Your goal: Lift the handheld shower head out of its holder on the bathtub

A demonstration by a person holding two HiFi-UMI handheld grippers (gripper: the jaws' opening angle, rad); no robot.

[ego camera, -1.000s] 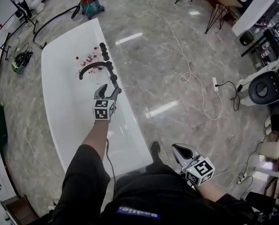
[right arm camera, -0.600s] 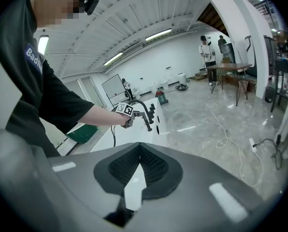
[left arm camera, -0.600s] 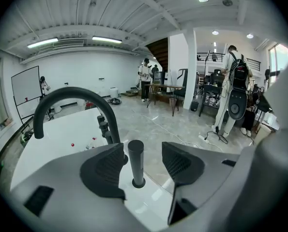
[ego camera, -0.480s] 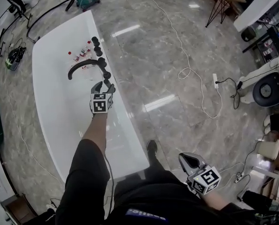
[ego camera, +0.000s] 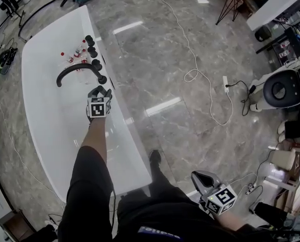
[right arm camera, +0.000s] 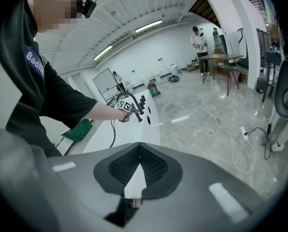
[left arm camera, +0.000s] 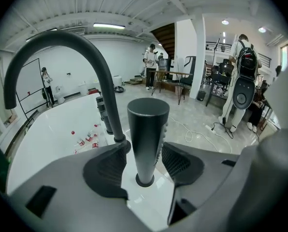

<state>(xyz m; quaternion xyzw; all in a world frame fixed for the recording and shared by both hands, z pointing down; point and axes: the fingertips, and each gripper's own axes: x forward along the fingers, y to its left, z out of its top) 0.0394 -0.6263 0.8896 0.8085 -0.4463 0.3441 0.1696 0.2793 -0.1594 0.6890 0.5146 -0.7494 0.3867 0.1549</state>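
The handheld shower head (left arm camera: pixel 147 139) is a dark upright cylinder that stands in its round holder on the rim of the white bathtub (ego camera: pixel 120 150). My left gripper (left arm camera: pixel 146 161) has one jaw on each side of it, and both pads (left arm camera: pixel 110 166) touch the cylinder. In the head view, that left gripper (ego camera: pixel 100 91) is at the tub's right rim, just below the black arched faucet (ego camera: pixel 74 68). My right gripper (ego camera: pixel 202 178) hangs low beside my body, far from the tub. Its jaws are shut and hold nothing (right arm camera: pixel 136 153).
Three black knobs (ego camera: pixel 93 51) line the rim beyond the faucet. Small red-capped bottles (ego camera: pixel 75 52) lie inside the tub. A white cable (ego camera: pixel 192 74) and a power strip (ego camera: pixel 225 83) lie on the marble floor to the right. People stand in the background.
My left gripper moved forward along the rim to the shower head, and its jaws narrowed onto the cylinder. The right gripper stayed by my side.
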